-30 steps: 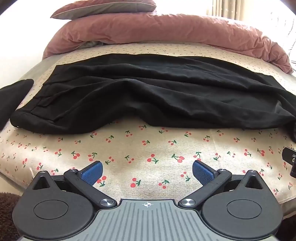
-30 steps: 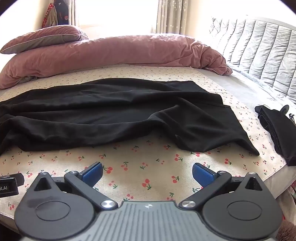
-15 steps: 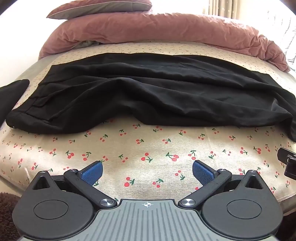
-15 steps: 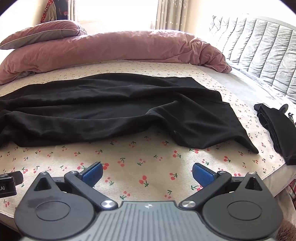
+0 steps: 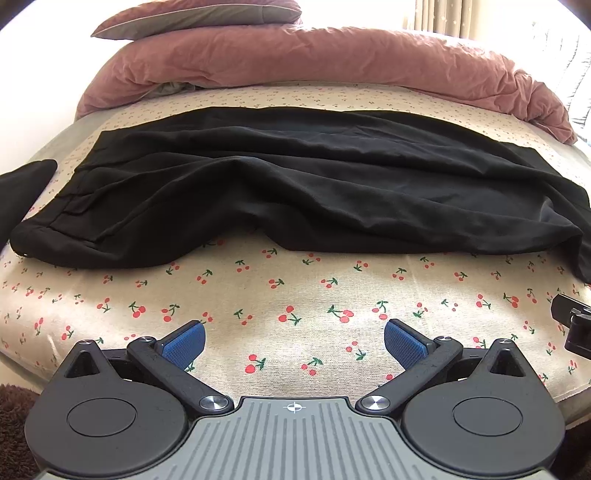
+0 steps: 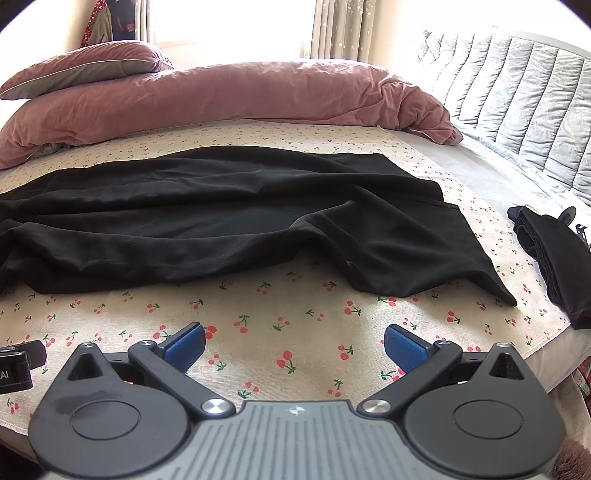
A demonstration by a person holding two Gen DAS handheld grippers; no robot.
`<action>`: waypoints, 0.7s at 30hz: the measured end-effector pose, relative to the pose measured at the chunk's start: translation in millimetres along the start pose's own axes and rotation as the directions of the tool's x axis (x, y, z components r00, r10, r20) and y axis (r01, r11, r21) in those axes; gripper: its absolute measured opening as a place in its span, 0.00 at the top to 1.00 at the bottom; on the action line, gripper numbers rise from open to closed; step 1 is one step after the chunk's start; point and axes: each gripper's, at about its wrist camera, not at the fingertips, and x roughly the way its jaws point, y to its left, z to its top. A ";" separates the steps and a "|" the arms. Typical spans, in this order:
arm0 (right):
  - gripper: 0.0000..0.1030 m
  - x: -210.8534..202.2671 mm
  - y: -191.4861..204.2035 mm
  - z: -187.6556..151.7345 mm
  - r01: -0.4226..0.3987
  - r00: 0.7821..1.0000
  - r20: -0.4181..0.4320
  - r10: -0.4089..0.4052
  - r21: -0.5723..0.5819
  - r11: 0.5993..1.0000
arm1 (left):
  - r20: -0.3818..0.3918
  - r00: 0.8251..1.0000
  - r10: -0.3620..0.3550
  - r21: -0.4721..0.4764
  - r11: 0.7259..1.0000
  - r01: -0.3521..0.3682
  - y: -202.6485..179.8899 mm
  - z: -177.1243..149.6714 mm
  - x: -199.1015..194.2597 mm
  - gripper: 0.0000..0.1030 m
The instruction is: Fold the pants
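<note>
Black pants (image 5: pixel 295 192) lie spread sideways on the cherry-print bed sheet (image 5: pixel 295 295), waistband at the left, leg ends at the right; they also show in the right wrist view (image 6: pixel 240 218). My left gripper (image 5: pixel 294 341) is open and empty, hovering over bare sheet short of the pants' near edge, toward the waist half. My right gripper (image 6: pixel 294 341) is open and empty, over the sheet in front of the leg half. The leg hem corner (image 6: pixel 506 295) lies ahead and to its right.
A pink duvet (image 6: pixel 240 96) and pillow (image 5: pixel 199 16) lie along the far side. Another dark garment (image 6: pixel 554 251) lies at the right bed edge, one more (image 5: pixel 22 188) at the left. A padded grey headboard (image 6: pixel 517 88) stands at right.
Both grippers have drawn back and risen slightly, so the pants sit a bit farther away in each view. Both stay open; the pants have not moved.
</note>
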 end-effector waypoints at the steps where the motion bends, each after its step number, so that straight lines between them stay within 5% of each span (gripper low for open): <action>1: 0.00 -0.1 0.0 0.0 0.000 1.000 0.000 0.000 -0.001 1.000 | -0.001 1.000 0.000 0.001 1.000 0.000 -0.4 0.1 0.2 0.00; 21: 0.00 -1.3 1.2 1.4 0.005 1.000 0.004 -0.005 -0.008 1.000 | 0.003 1.000 -0.004 0.000 1.000 0.004 0.2 1.0 -2.1 0.00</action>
